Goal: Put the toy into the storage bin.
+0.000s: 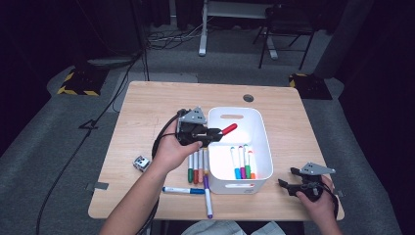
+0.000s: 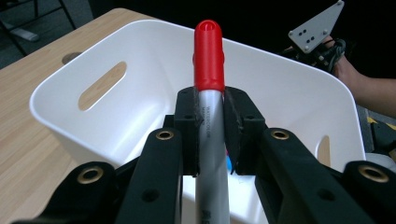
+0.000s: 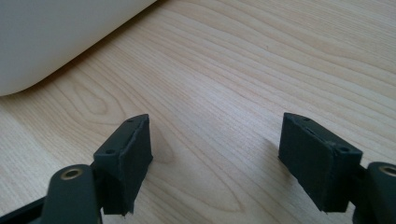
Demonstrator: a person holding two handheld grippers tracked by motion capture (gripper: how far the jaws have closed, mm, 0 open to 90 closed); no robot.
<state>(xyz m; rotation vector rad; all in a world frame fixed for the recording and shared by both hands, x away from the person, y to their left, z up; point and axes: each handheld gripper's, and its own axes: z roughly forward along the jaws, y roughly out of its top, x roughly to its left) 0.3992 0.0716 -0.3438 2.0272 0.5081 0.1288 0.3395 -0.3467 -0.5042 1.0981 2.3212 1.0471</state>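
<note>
We are gripping the red-capped marker [image 2: 208, 60] tight in our left claw [image 1: 214, 135], holding it above the white bin [image 1: 262, 142], its cap pointing over the bin's open top. Our right claw [image 1: 288, 178] is resting on the counter [image 1: 147, 107] just right of the bin, its jaws standing apart around nothing.

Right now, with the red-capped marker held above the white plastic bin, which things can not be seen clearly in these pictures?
- Red-capped marker: its lower end is cut off by the bottom edge of the left gripper view; the print on its barrel is too small to read.
- Markers inside the white plastic bin: in the left gripper view the left gripper hides nearly all of them.
- Small grey cube in the high view: too small to identify.
</note>
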